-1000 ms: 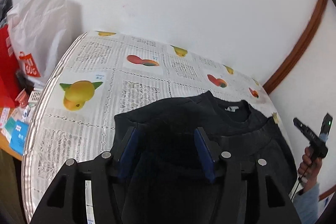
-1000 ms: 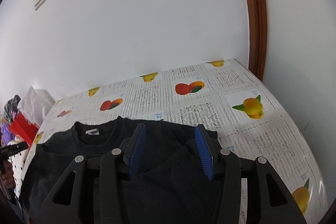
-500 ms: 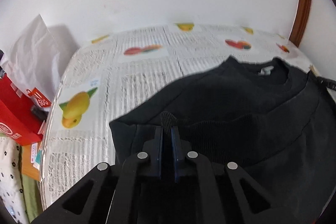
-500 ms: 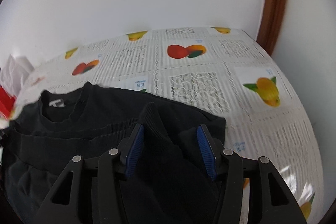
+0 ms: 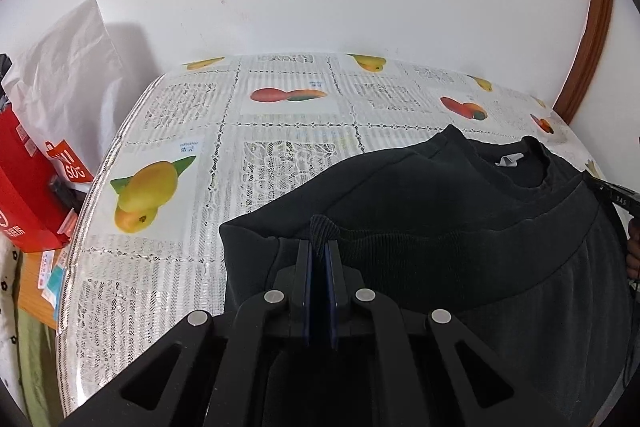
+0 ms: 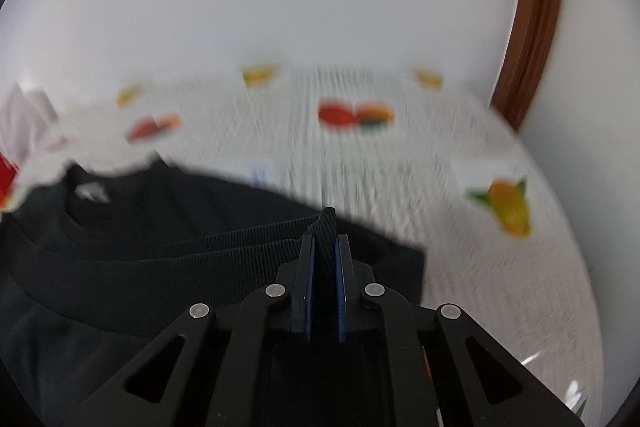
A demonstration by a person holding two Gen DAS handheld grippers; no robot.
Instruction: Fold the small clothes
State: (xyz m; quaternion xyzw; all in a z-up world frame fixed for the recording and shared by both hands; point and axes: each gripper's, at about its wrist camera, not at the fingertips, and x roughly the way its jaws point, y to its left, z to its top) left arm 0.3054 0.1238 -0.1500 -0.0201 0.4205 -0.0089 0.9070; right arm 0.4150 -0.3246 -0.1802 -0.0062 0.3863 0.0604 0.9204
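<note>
A black sweatshirt (image 5: pixel 440 207) lies on the fruit-print lace tablecloth (image 5: pixel 280 155), its collar with a white label (image 5: pixel 508 159) towards the far wall. My left gripper (image 5: pixel 319 251) is shut on a pinched-up fold of the ribbed hem at the garment's left side. In the blurred right wrist view the same sweatshirt (image 6: pixel 160 219) fills the lower left. My right gripper (image 6: pixel 324 243) has its jaws closing on a raised fold of ribbed hem, with both blue pads pressing on it. The cloth under both gripper bodies is hidden.
A red bag (image 5: pixel 24 179) and a white plastic bag (image 5: pixel 68 75) stand beyond the table's left edge. A brown door frame (image 5: pixel 592 39) runs up the wall at right. The other gripper's body (image 5: pixel 616 195) with a hand shows at the right edge. Bare tablecloth (image 6: pixel 460 167) lies right of the garment.
Both grippers sank onto the sweatshirt. The left one went from wide open to shut on the hem fold first; the right stayed open, then closed on its fold.
</note>
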